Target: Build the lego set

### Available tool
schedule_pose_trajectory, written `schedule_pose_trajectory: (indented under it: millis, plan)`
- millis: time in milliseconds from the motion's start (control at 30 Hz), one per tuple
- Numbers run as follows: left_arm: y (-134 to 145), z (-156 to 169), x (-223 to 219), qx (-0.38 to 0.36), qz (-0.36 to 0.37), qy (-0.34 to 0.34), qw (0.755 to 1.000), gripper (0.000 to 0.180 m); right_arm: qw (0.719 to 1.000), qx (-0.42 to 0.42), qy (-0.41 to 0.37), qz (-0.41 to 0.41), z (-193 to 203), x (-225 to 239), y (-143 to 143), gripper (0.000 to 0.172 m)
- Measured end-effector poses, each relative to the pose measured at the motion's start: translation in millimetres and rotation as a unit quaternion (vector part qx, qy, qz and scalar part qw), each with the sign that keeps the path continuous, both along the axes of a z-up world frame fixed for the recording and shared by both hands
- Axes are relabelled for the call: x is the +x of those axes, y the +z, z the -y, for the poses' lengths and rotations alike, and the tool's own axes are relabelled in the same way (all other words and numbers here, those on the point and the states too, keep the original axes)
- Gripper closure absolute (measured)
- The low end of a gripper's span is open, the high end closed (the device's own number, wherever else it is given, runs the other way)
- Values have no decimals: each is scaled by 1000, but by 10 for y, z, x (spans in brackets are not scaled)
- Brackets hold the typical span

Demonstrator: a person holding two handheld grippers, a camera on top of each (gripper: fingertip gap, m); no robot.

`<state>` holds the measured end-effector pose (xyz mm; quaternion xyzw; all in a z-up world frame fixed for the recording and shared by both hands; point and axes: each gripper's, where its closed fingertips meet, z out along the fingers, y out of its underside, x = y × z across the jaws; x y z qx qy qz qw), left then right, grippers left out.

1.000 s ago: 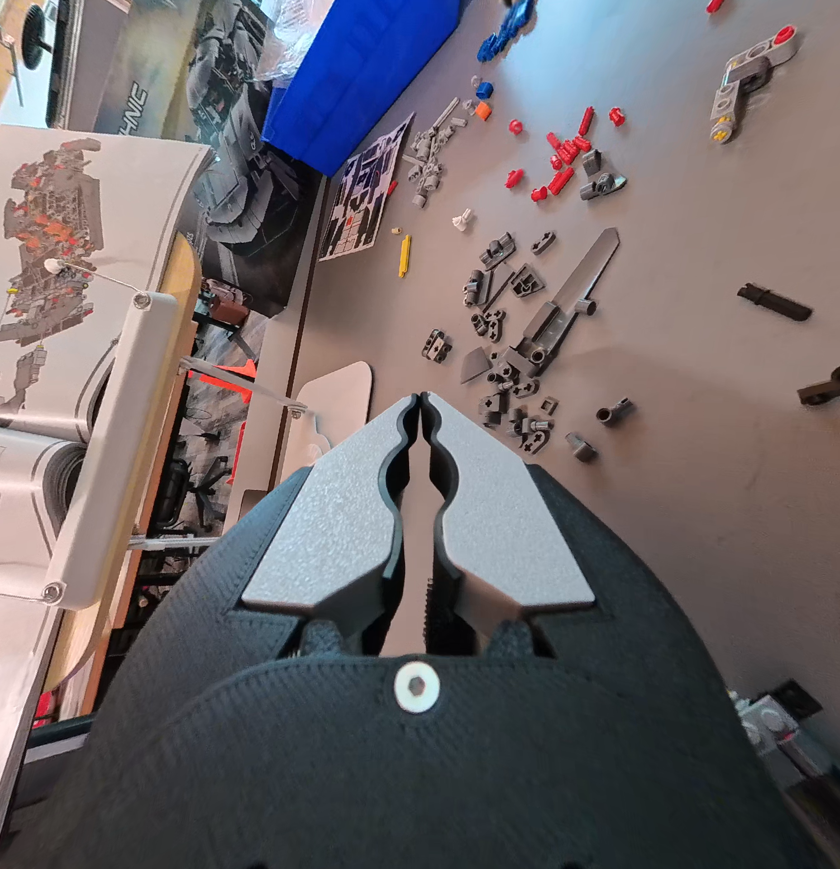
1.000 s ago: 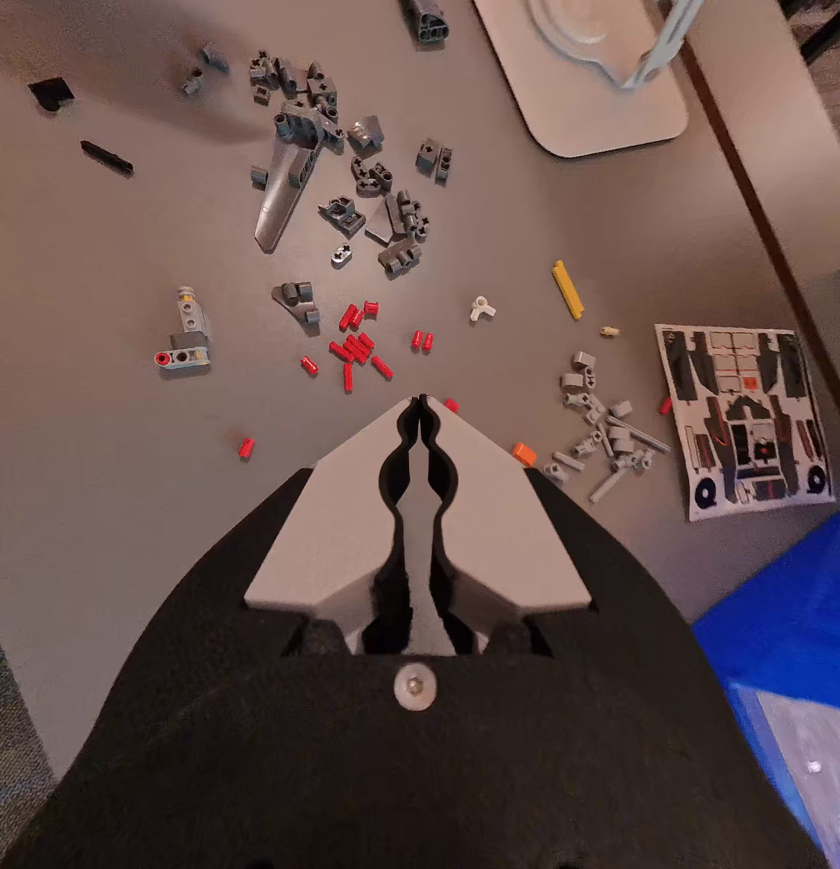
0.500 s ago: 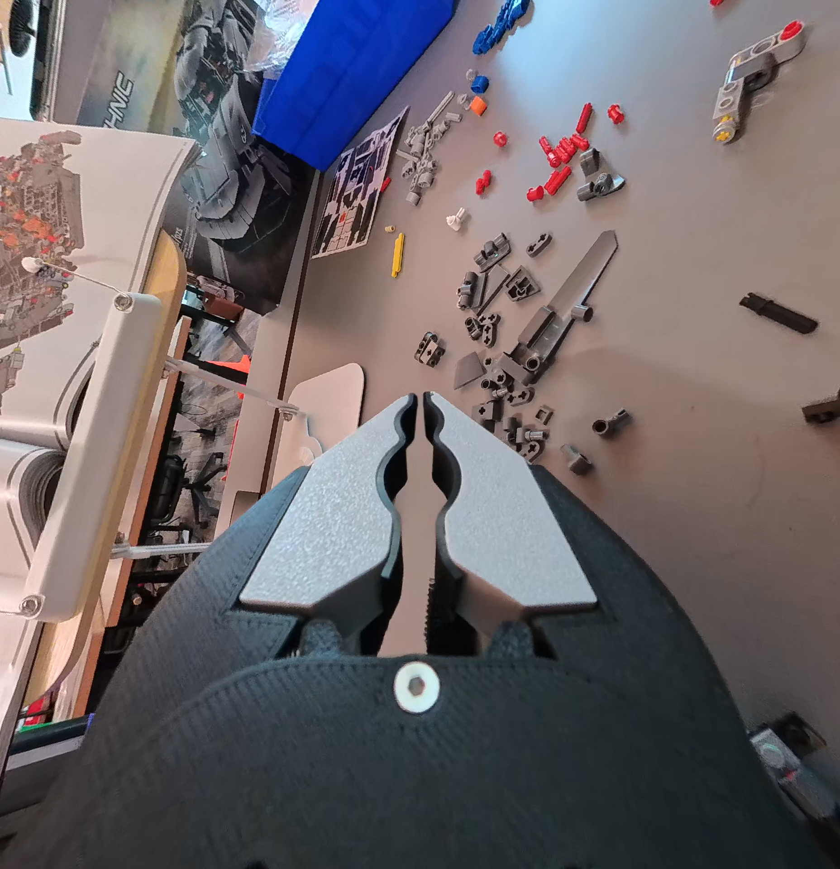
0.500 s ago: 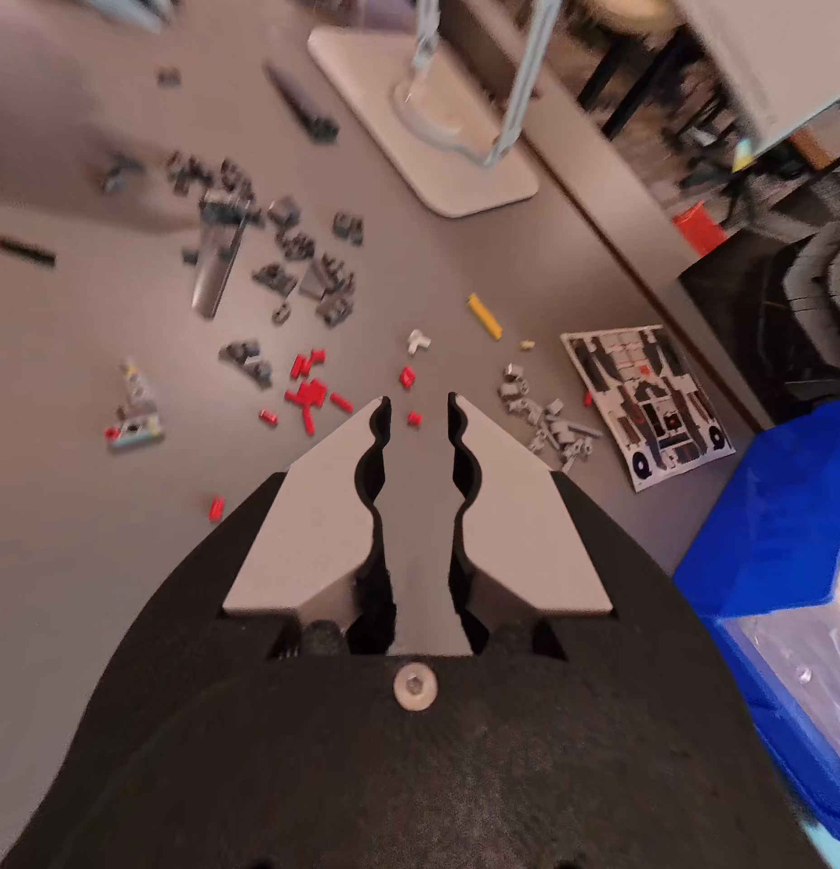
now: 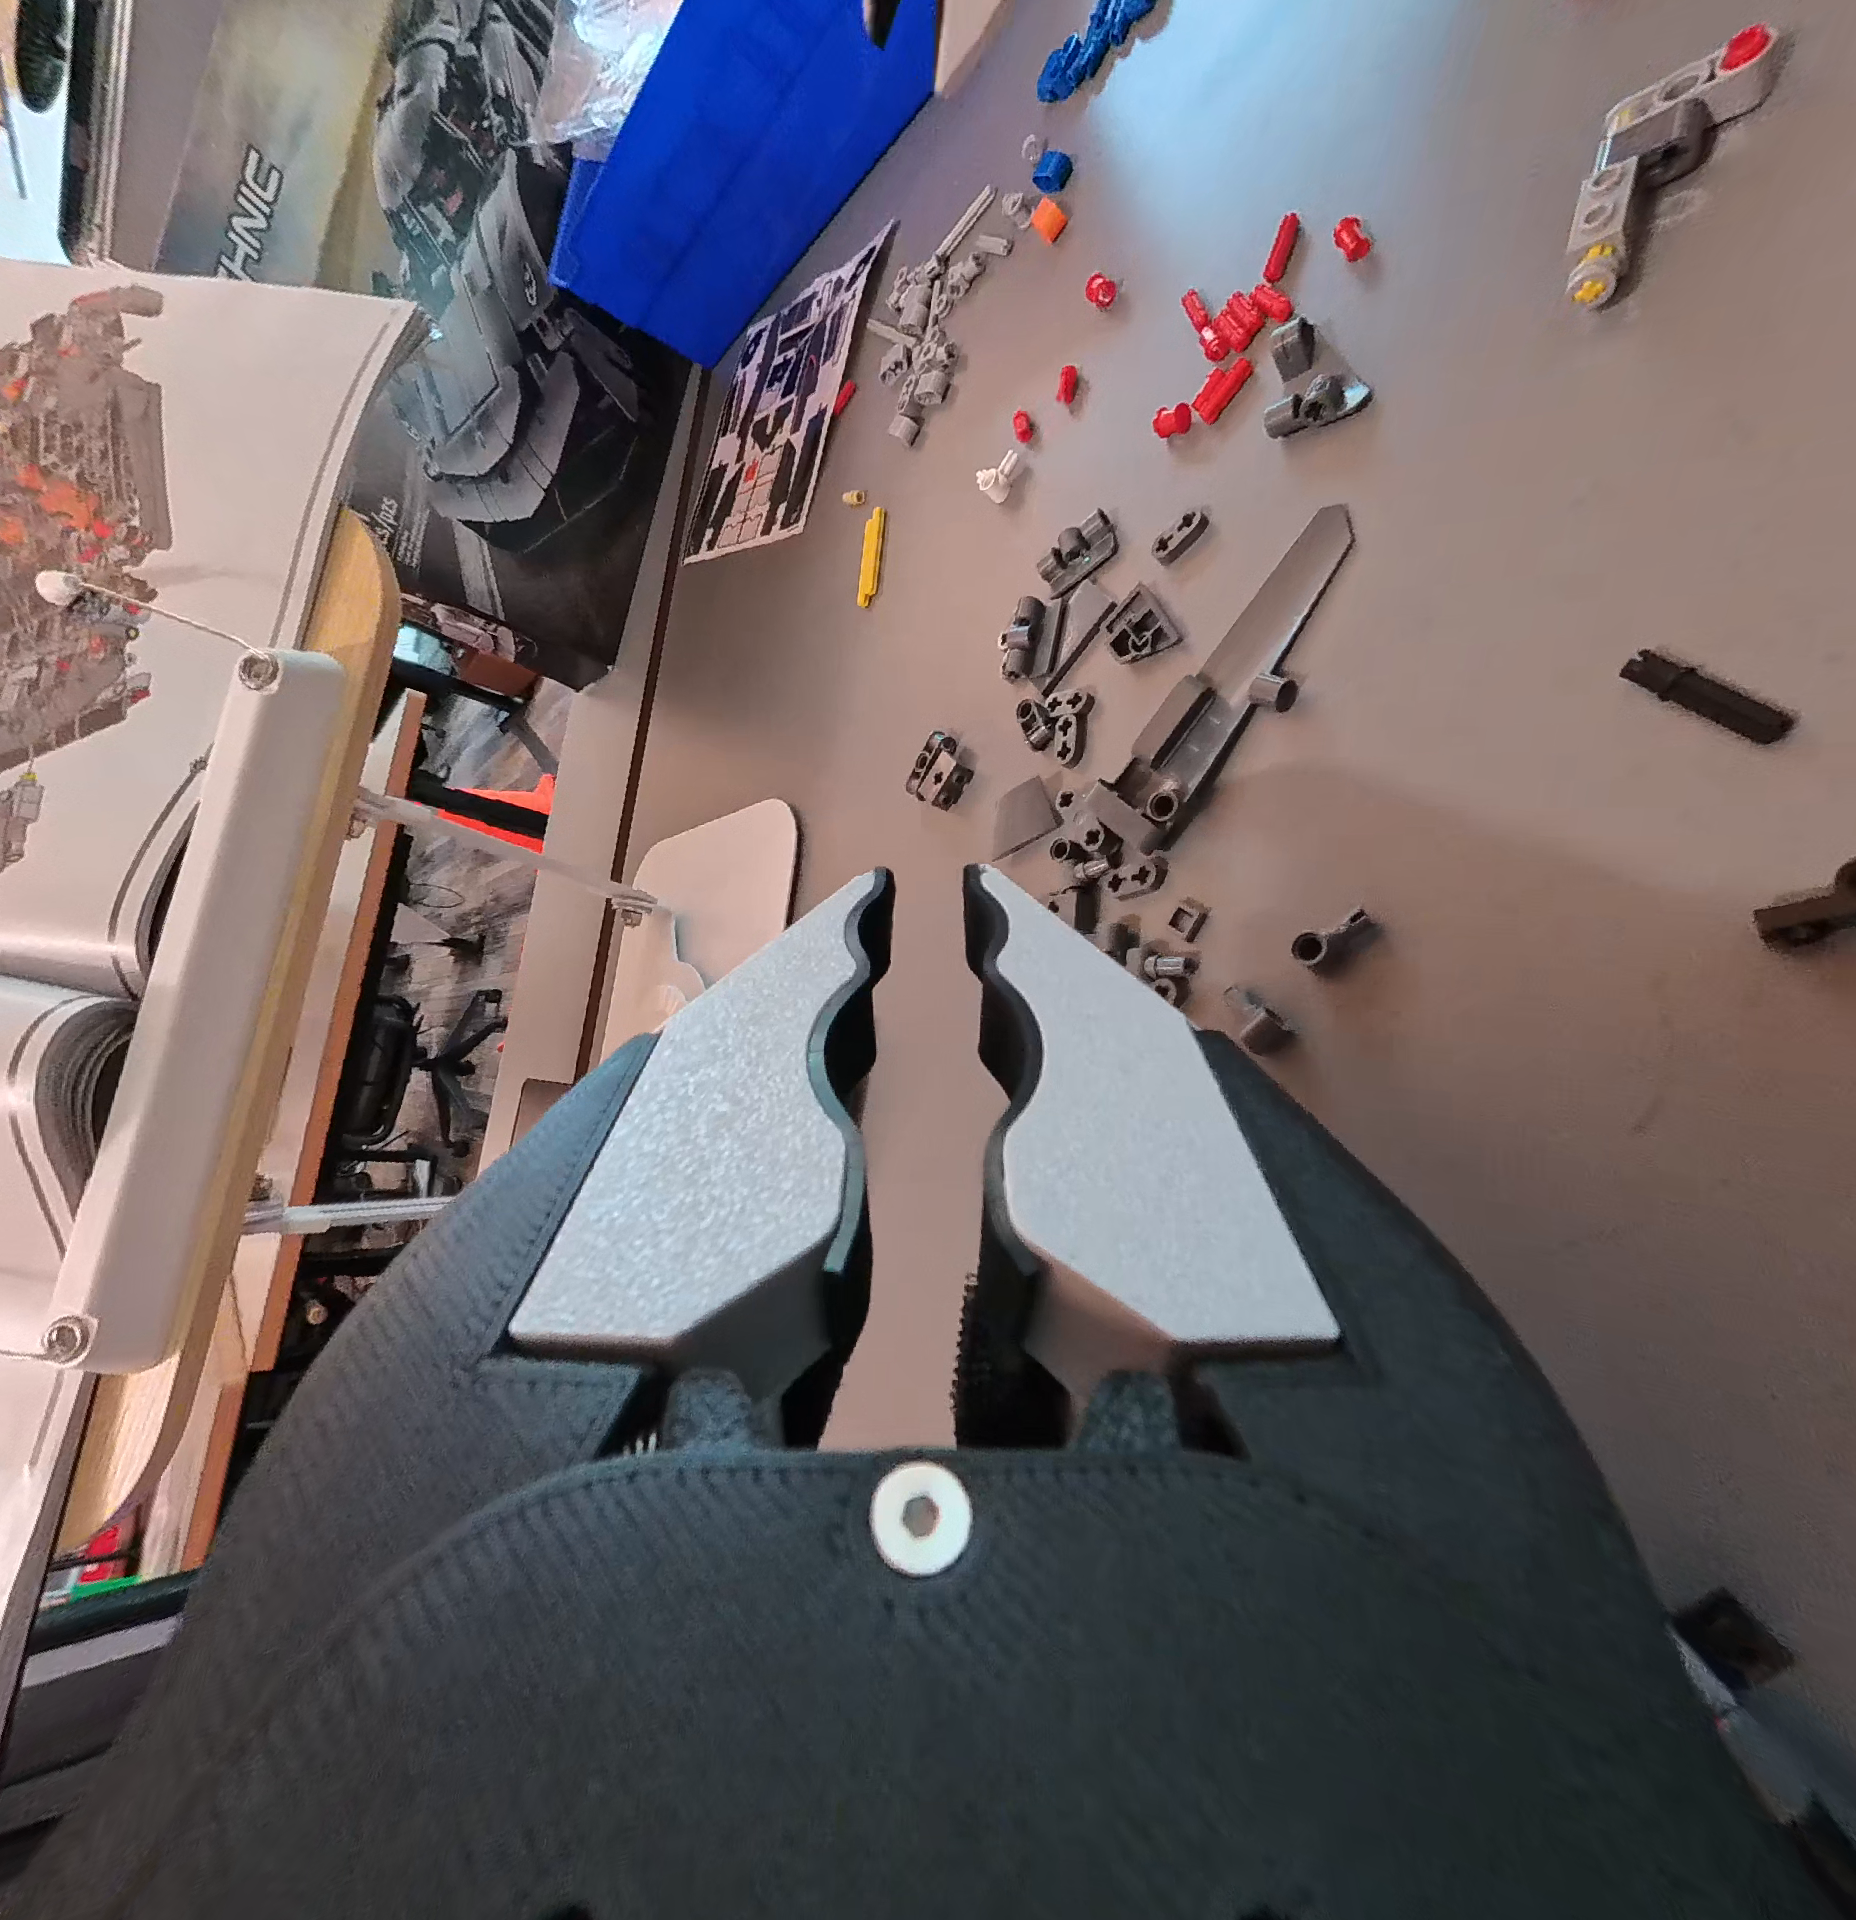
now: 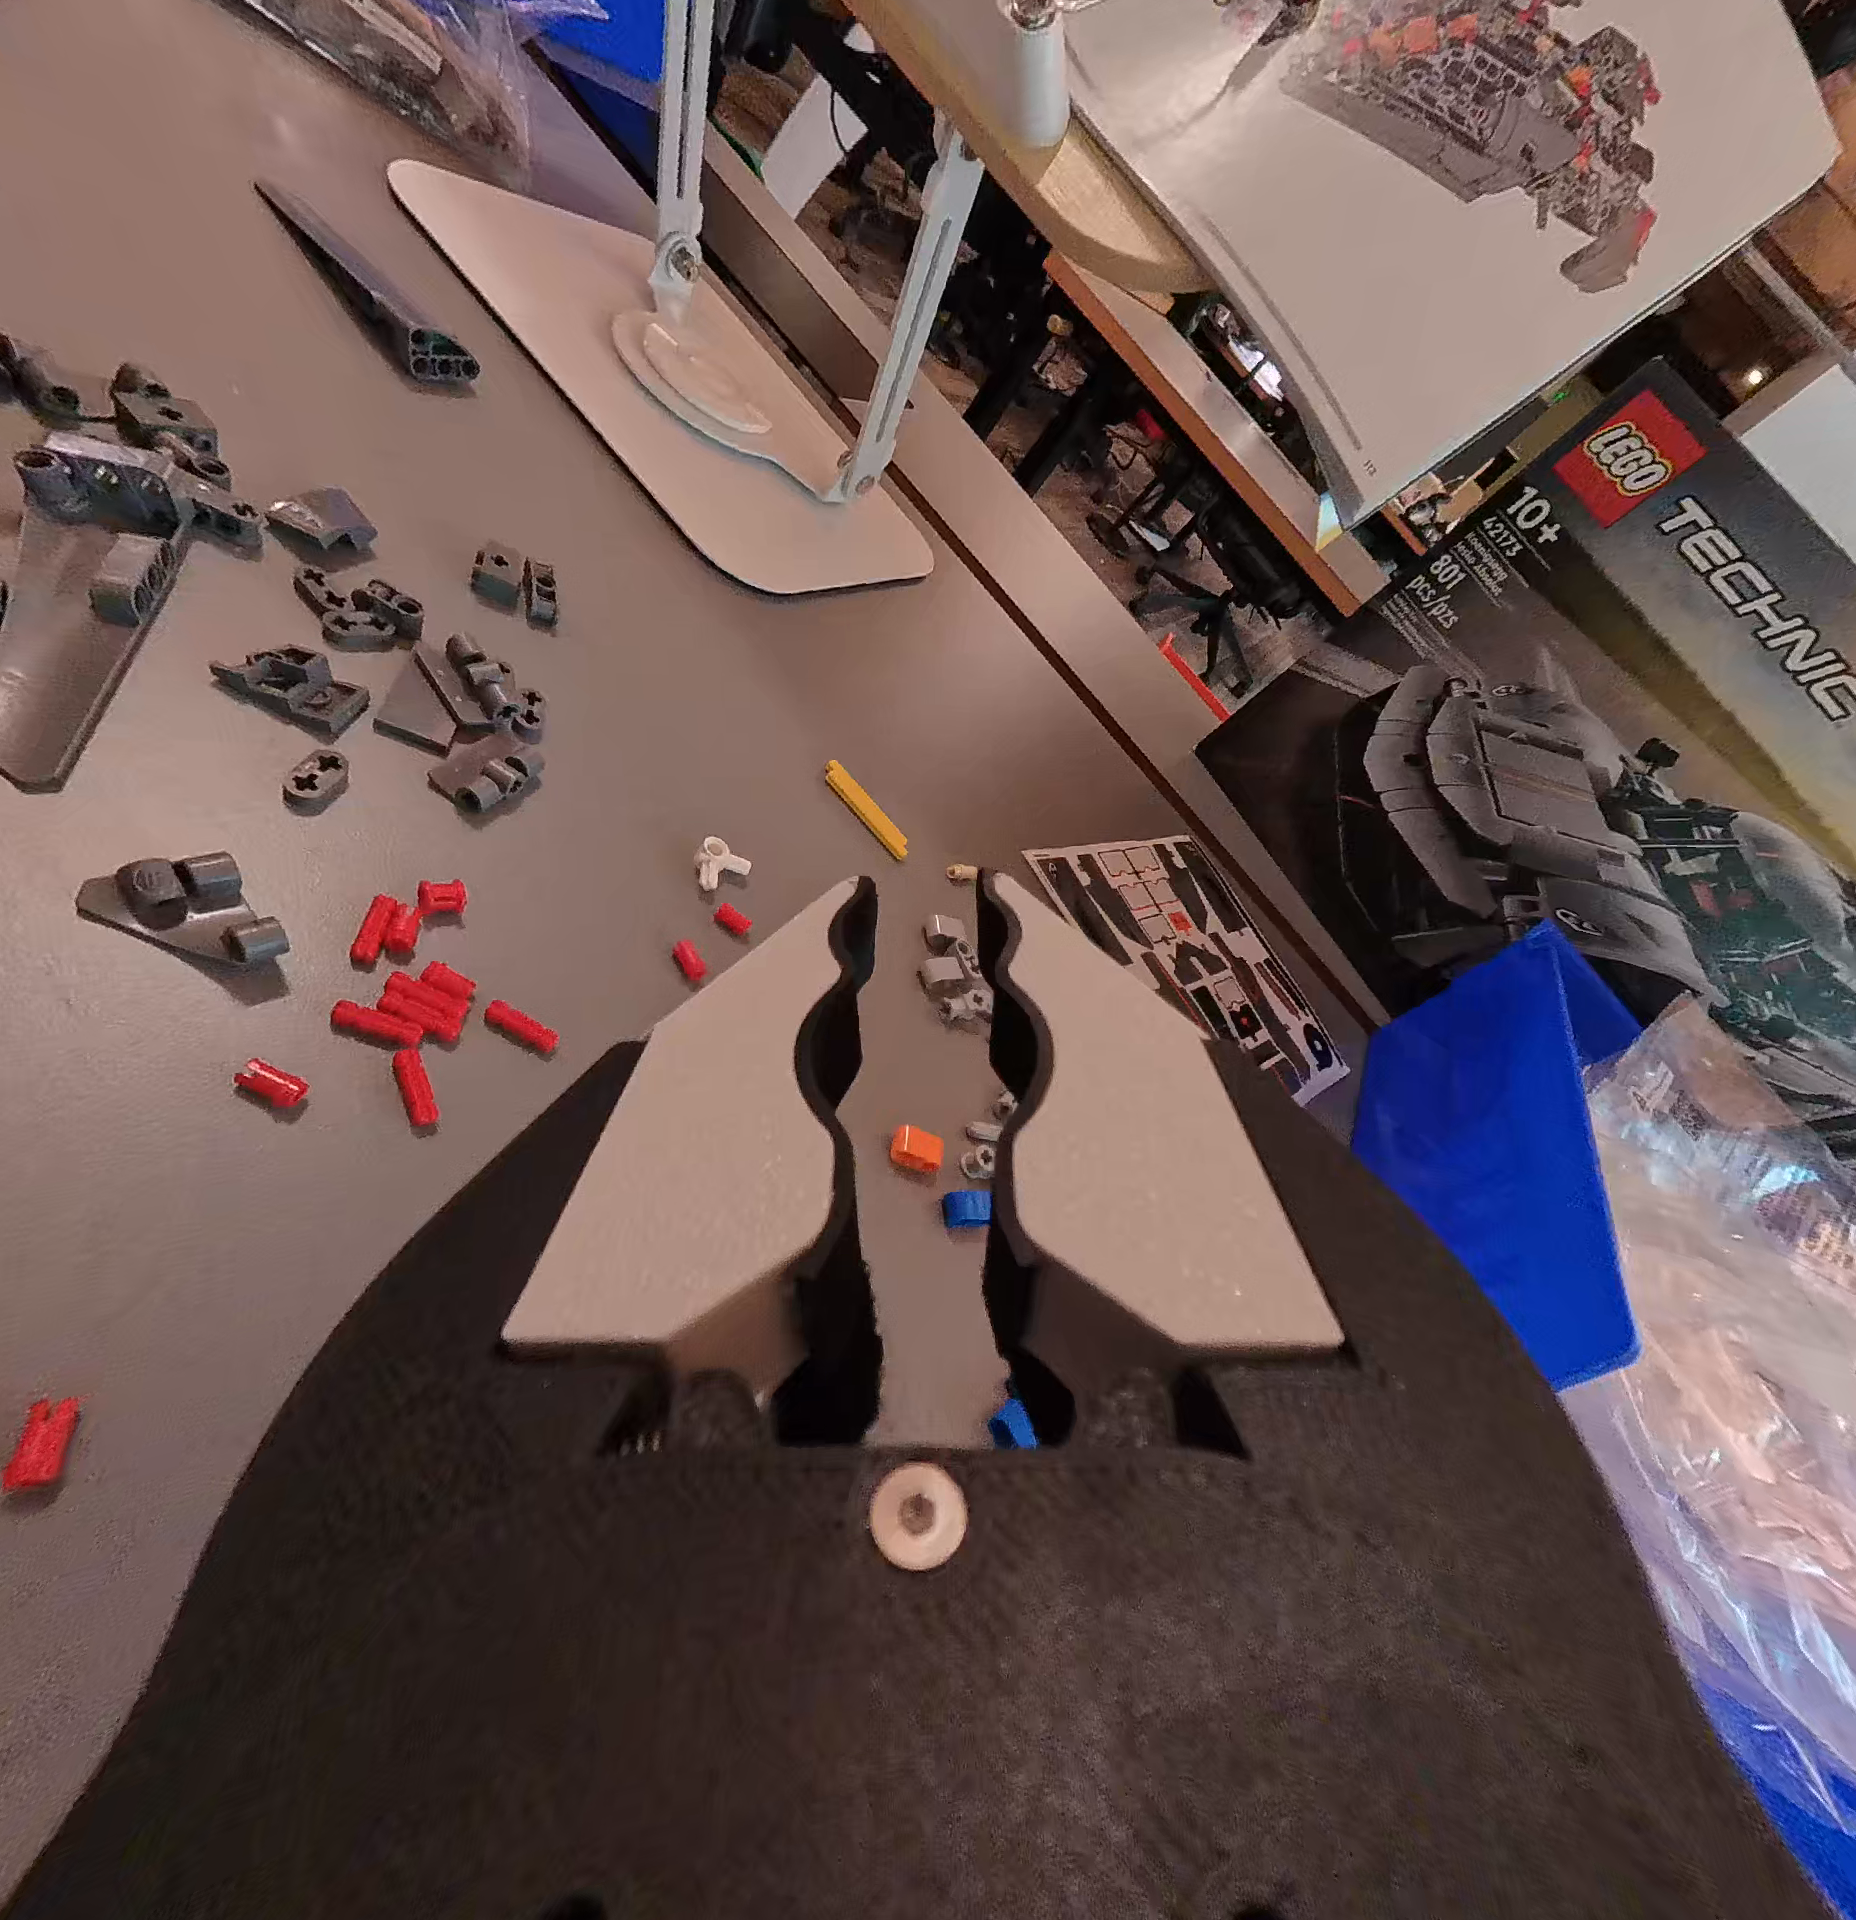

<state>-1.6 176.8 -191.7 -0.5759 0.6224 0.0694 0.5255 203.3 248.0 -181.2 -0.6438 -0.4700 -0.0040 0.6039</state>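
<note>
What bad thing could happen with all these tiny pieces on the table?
The right tongs hang open over packed light grey pieces, so they might pinch several together or flick the orange piece away. The yellow rod lies near the table edge and could roll off if bumped.

blue bin (image 6: 1506,1143) half behind tongs, dark part (image 5: 1828,914) cut by edge

We see bare table (image 5: 1526,1195) right of the dark grey pieces (image 5: 1121,831) — open passage; the stand's base plate (image 6: 612,343) and blue bin (image 6: 1495,1143) block the far edge.
</note>
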Motion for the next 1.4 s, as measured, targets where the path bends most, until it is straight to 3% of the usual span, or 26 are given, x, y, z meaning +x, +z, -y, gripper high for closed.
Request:
schedule_pose_trajectory:
  millis: [933, 1067, 1233, 1400]
  plan:
    - [3, 12, 30, 2, 2, -5, 1000, 176, 999, 33, -5, -5, -9, 70, 83, 155]
    - [2, -2, 12, 3, 1, -2, 1000, 177, 999, 45, -10, -20, 19, 124, 216, 153]
    - [55, -30, -30, 6, 10, 6, 1000, 177, 996, -44, 28, -76, 233, 156, 305, 141]
    - [66, -52, -31, 9, 8, 10, 1000, 177, 990, -113, 80, -26, 471, 9, 158, 142]
